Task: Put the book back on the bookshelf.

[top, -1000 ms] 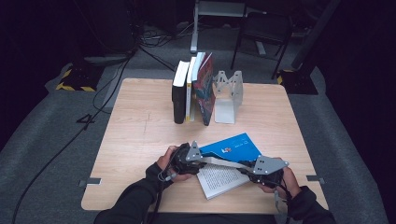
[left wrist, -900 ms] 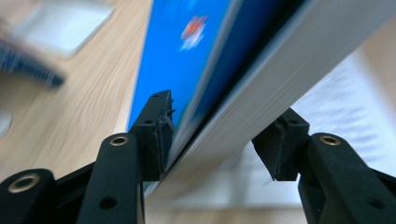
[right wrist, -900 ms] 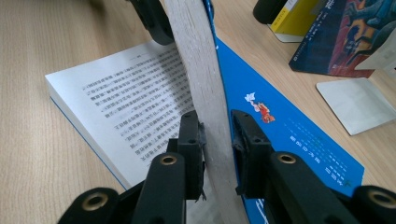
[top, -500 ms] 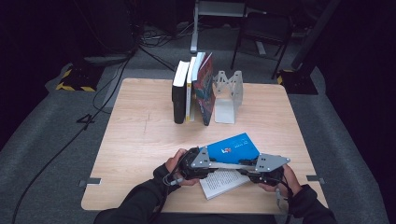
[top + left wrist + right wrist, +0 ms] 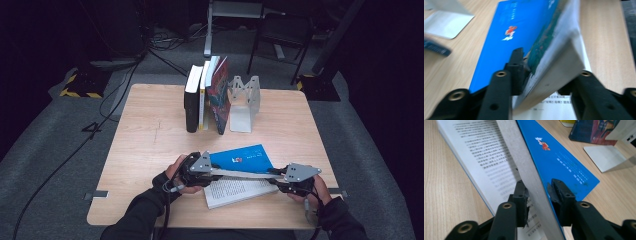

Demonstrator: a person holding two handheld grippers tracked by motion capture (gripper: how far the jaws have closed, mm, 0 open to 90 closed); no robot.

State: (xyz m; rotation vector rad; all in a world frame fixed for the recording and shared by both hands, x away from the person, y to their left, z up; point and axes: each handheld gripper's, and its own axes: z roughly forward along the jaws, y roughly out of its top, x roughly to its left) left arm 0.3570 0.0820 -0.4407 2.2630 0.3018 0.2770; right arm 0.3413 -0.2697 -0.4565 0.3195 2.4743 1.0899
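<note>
Blue book (image 5: 241, 159) between both grippers

wooden table (image 5: 140, 150), open book (image 5: 235, 190), upright books (image 5: 205, 100), bookend (image 5: 243, 107)

Left forearm: enters from the bottom edge, sleeve dark, angled toward the book (image 5: 239, 175).
Left gripper (image 5: 200, 169): at the book's left end, fingers (image 5: 517, 70) either side of a raised block of pages; they have just opened further.
Right gripper (image 5: 295, 177): at the book's right end, fingers (image 5: 521, 195) astride the raised pages, just closed further.
</note>
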